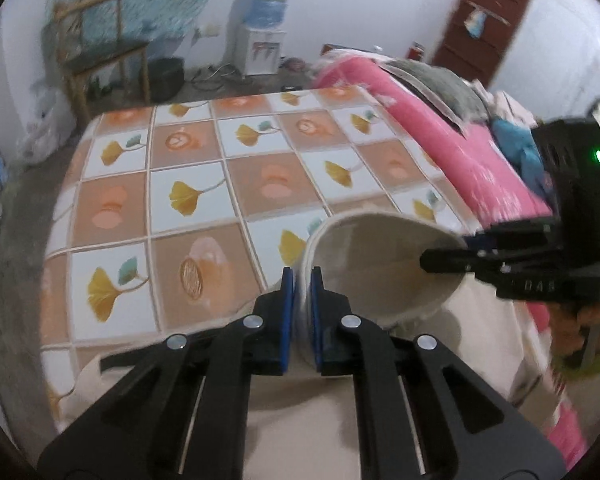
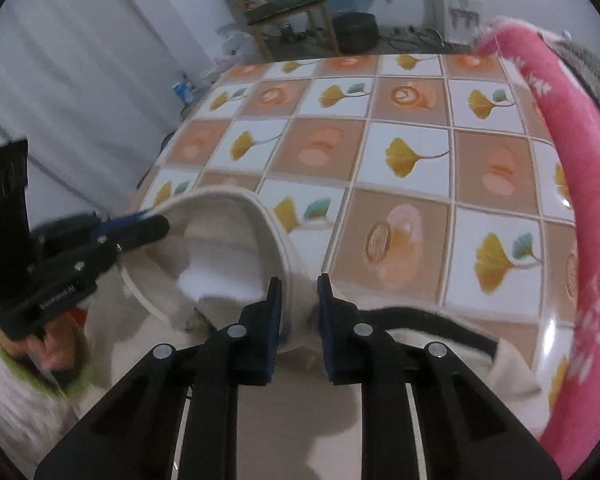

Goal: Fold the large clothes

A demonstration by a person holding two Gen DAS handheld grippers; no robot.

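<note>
Garment [image 1: 384, 272]: cream, lay on the tiled-print bench [image 1: 188, 184], near edge, directly under and ahead of both of your grippers. Its banded opening (hem or waistband, couldn't tell which) stood up as an open loop between them.

Left gripper [image 1: 303, 276] was clamped narrow on the left side of that band; cloth sat pinched between the blue pads. Right gripper [image 2: 299, 284] was closed on the right side of the same band, with a thicker bunch of fabric between its pads. In the left wrist view, your right gripper came in from the right, tip at the far rim of the loop.

Key relation: the band ran left-right between the two grips, so the long axis lay across you. The rest of the garment trailed back toward you, below both cameras. Free bench lay ahead, pink bedding [image 2: 580, 200] along the right edge. Neither hand was nearer; grips looked about level.

Hidden: most of the garment, cut off under the gripper bodies. A dark strip [image 2: 428, 322] on the cloth near the right gripper, unclear what. Motion blur smeared the edges.
</note>
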